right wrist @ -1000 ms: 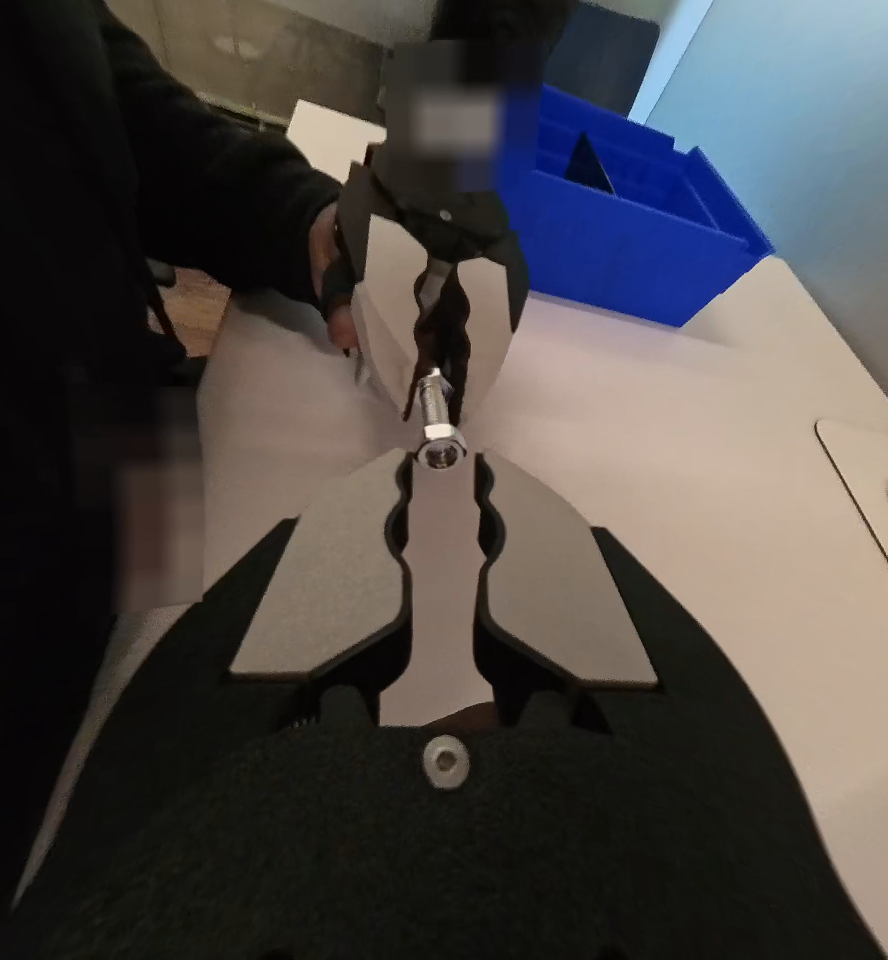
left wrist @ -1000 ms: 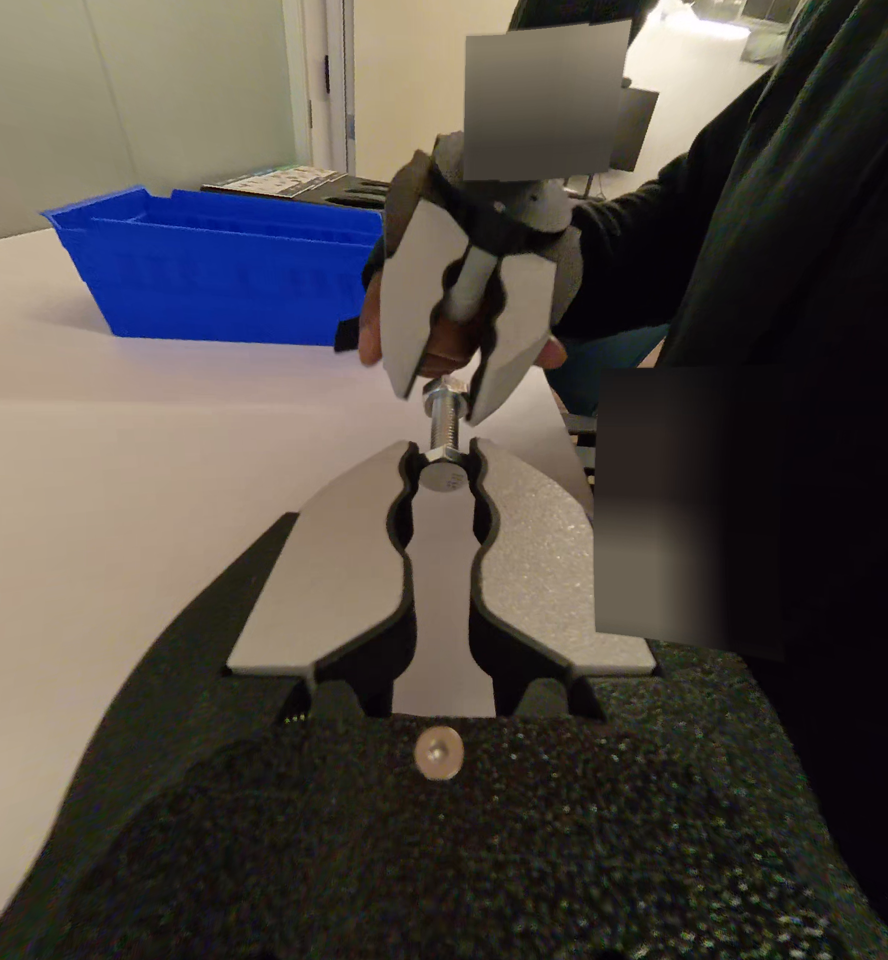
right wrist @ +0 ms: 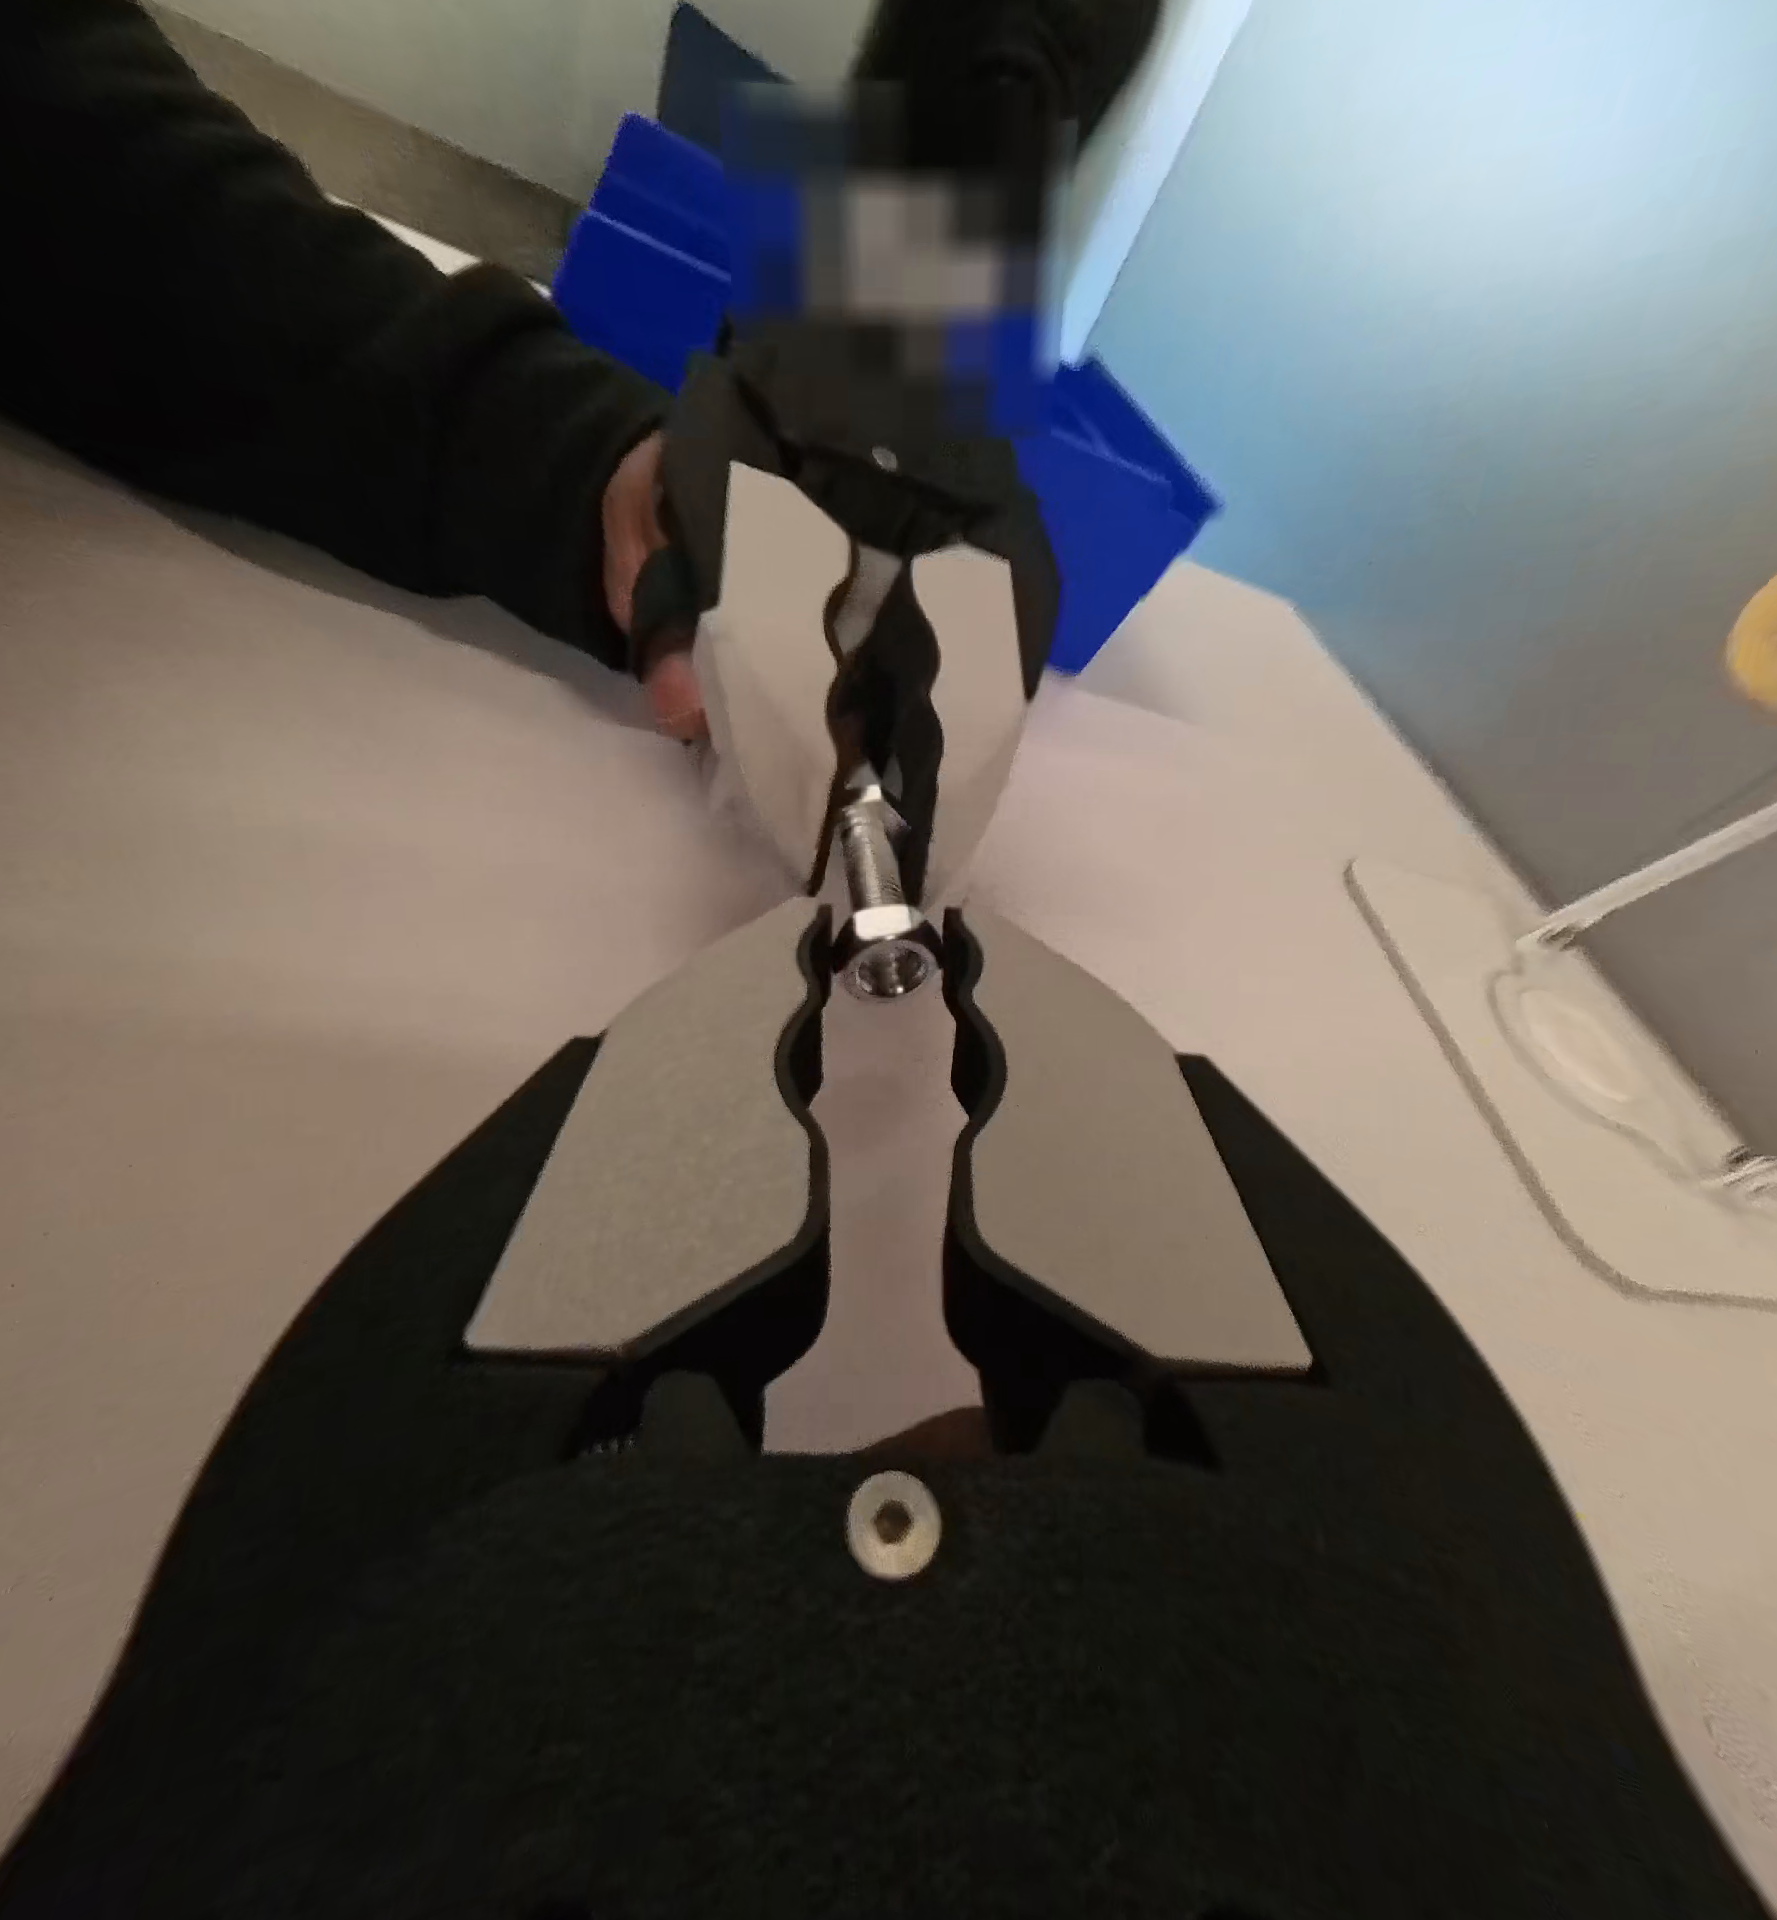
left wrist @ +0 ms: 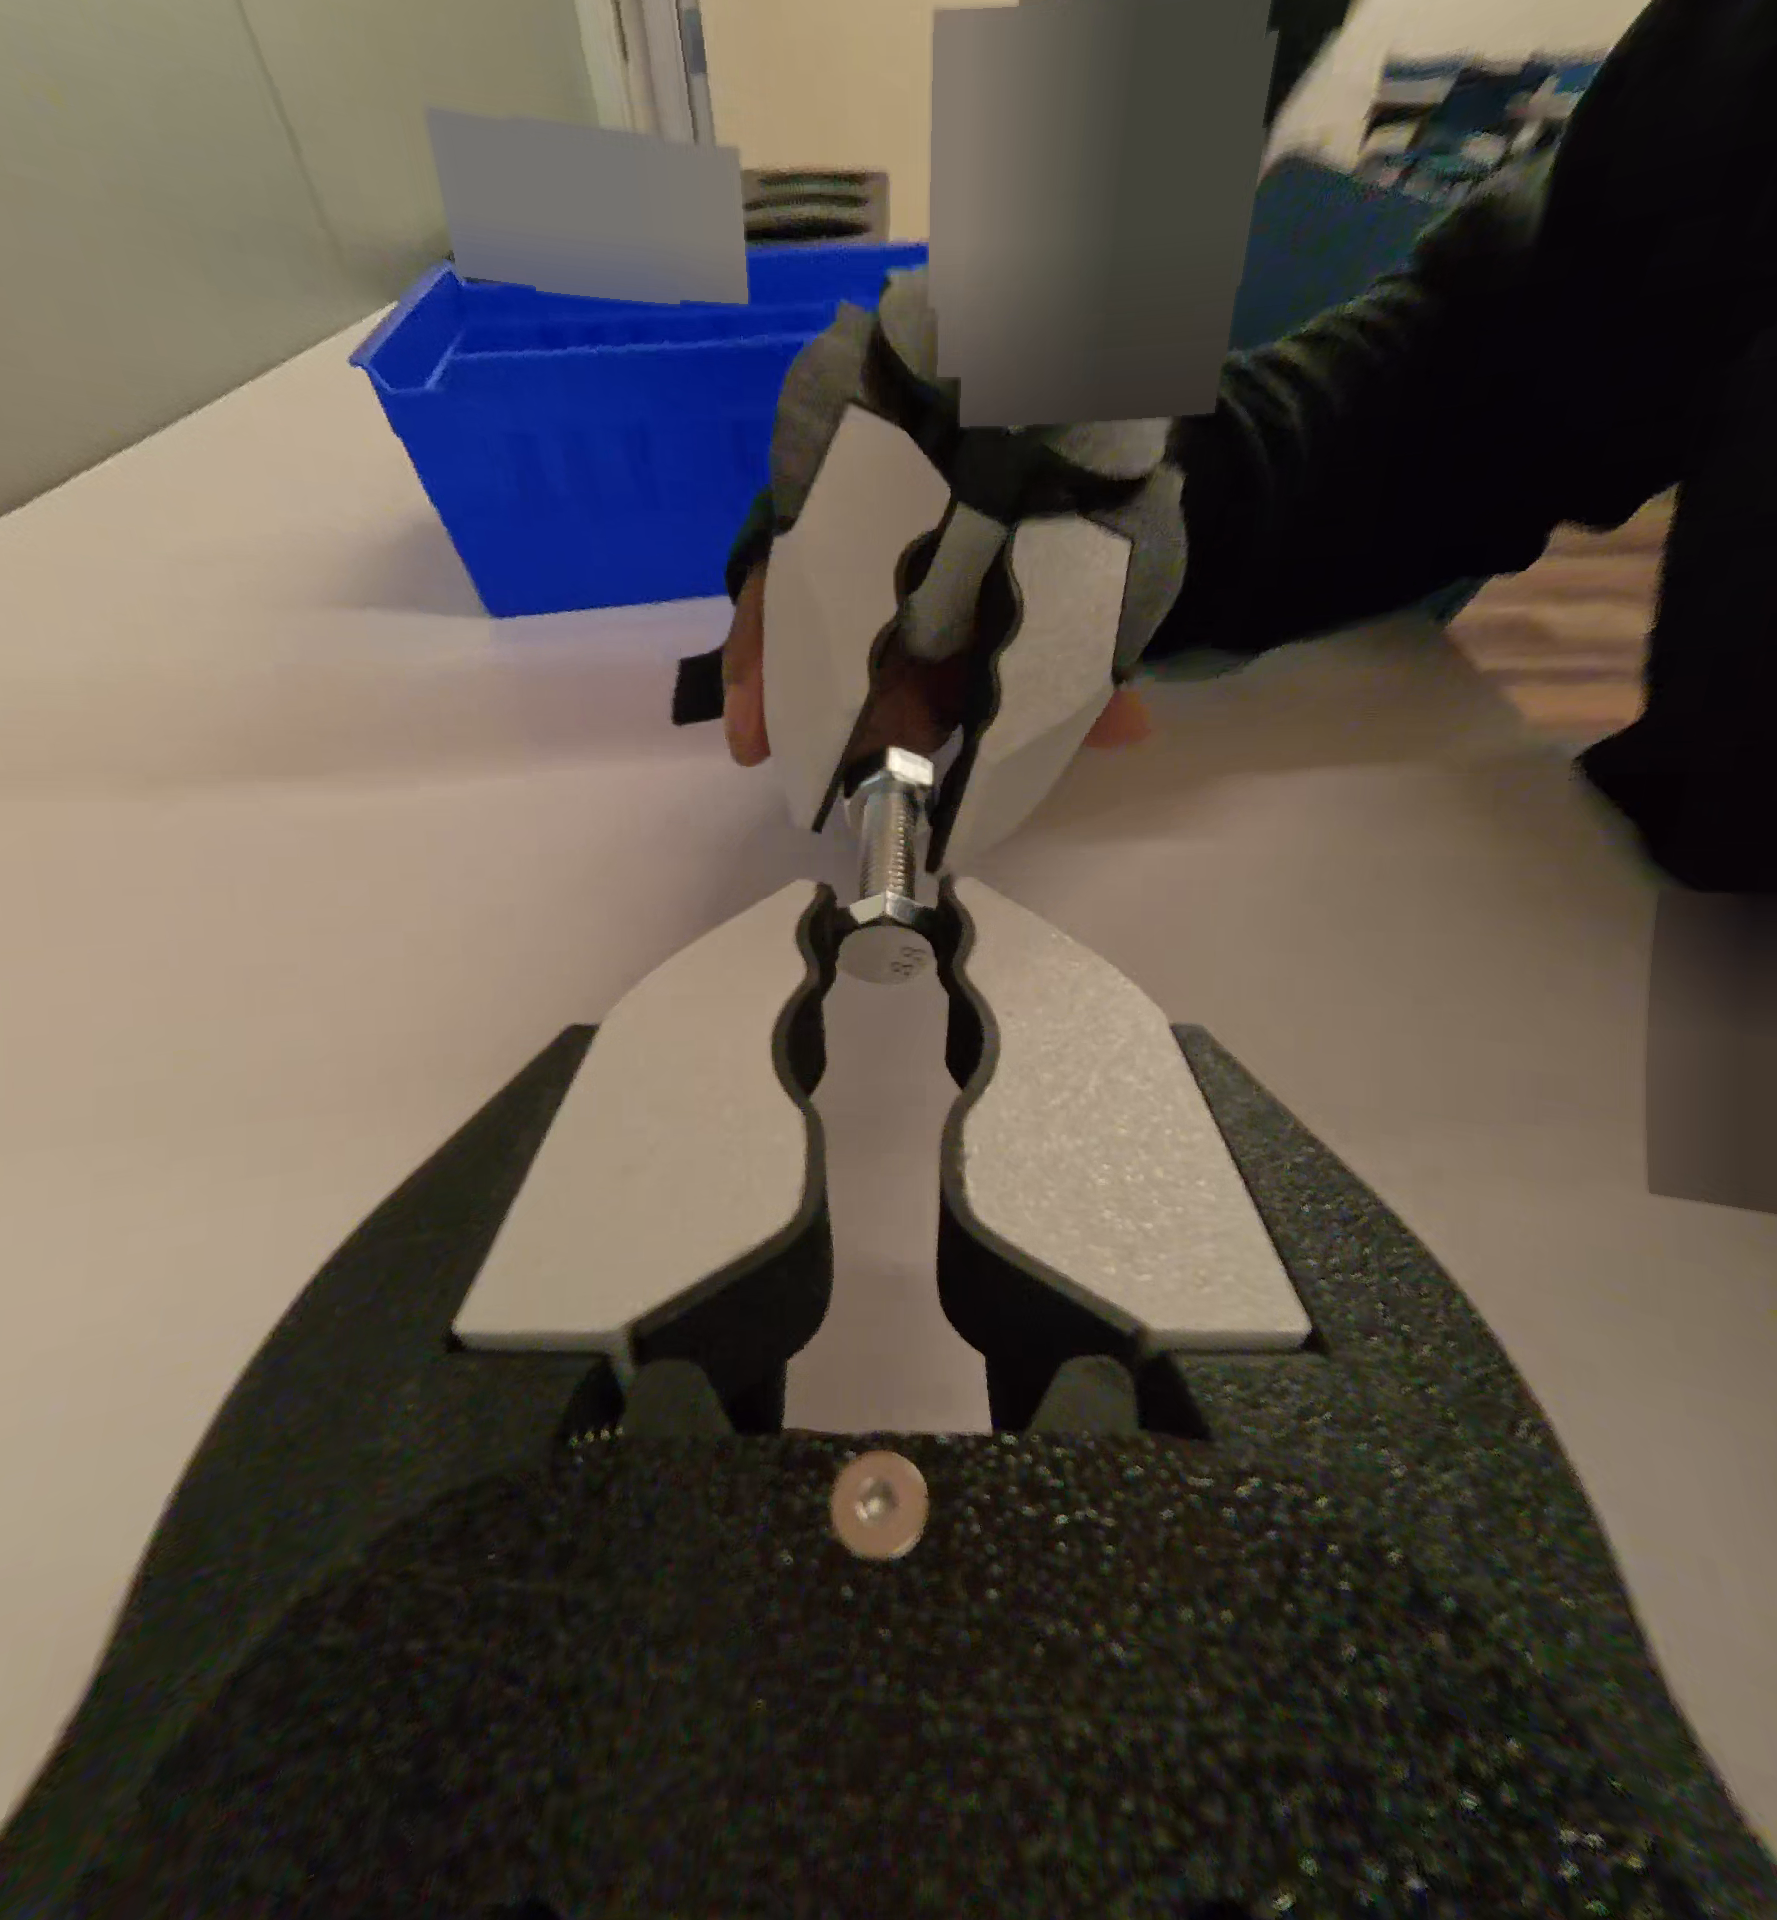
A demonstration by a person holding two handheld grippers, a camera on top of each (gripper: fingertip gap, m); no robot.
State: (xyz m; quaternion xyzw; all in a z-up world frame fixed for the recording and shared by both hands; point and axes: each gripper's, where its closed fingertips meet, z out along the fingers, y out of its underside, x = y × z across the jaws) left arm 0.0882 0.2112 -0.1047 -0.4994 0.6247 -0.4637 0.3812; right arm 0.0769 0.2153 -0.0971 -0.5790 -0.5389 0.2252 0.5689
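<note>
While the left tool (left wrist: pixel 884 914) stays clamped on the bolt (left wrist: pixel 889 842) head, the right tool (right wrist: pixel 884 940), gripping the nut (right wrist: pixel 879 923), has rolled sideways.

1. I seem to be working in an office or lab-style workroom, at a broad white table (left wrist: pixel 240 935).
2. A blue plastic parts bin (left wrist: pixel 593 468) stands on the table by plain pale walls (left wrist: pixel 188 260).
3. A white door frame (left wrist: pixel 655 104) shows behind the bin.
4. On my right, a flat cable hatch (right wrist: pixel 1549 1081) is set in the tabletop, with white cables (right wrist: pixel 1684 862) leading out.
</note>
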